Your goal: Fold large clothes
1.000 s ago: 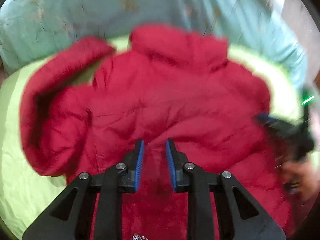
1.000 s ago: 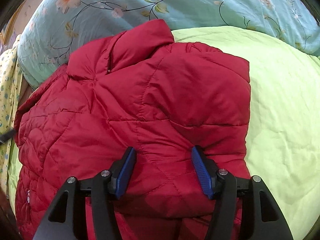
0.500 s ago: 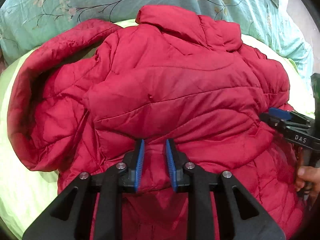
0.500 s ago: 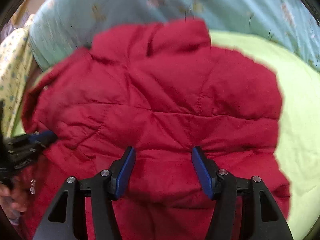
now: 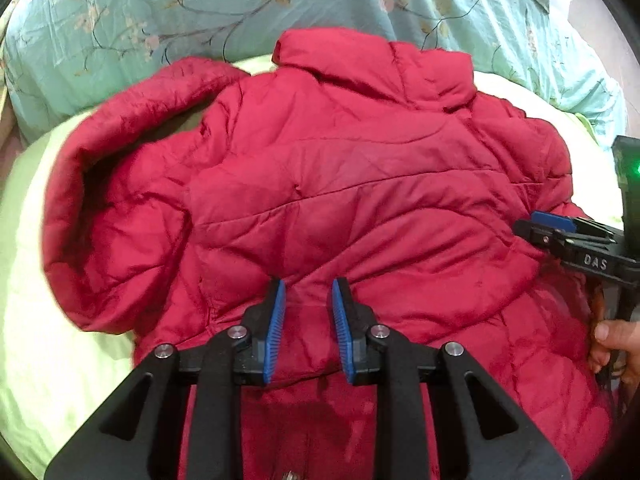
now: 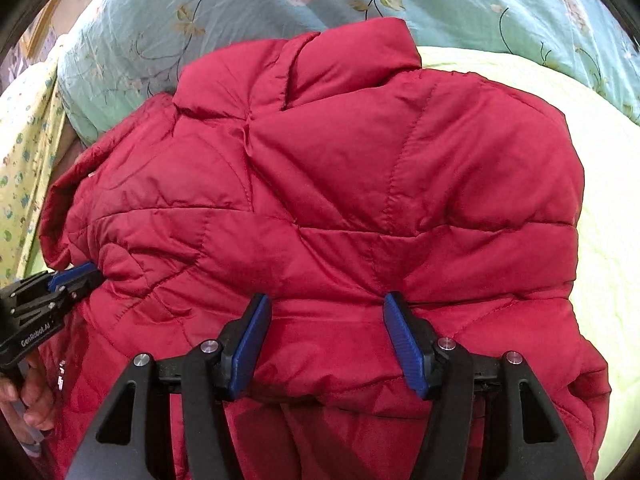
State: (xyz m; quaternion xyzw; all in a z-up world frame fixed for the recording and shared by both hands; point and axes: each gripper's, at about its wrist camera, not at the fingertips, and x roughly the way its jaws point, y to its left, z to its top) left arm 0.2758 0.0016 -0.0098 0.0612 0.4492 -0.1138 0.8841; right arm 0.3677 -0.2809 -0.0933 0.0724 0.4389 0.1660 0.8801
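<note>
A red quilted puffer jacket [image 5: 352, 184] lies back side up on a light green bed cover [image 5: 28, 320], collar at the far end; it also shows in the right wrist view [image 6: 340, 184]. Its left sleeve [image 5: 104, 208] bends out to the left. My left gripper [image 5: 307, 292] is closed on a fold of jacket fabric near the lower back. My right gripper [image 6: 326, 312] has its jaws wide apart around a ridge of the jacket, pressing on it. Each gripper appears at the other view's edge: the right gripper [image 5: 560, 232] and the left gripper [image 6: 60, 284].
A teal floral quilt [image 5: 200, 12] lies bunched behind the jacket's collar. A yellow floral cloth [image 6: 24, 160] hangs at the far left of the right wrist view. Green bed cover [image 6: 600, 200] stretches to the right of the jacket.
Both grippers have moved up along the jacket, carrying the lower part toward the collar. The jacket looks bunched and shorter now. The right jaws stay wide, the left stay narrow.
</note>
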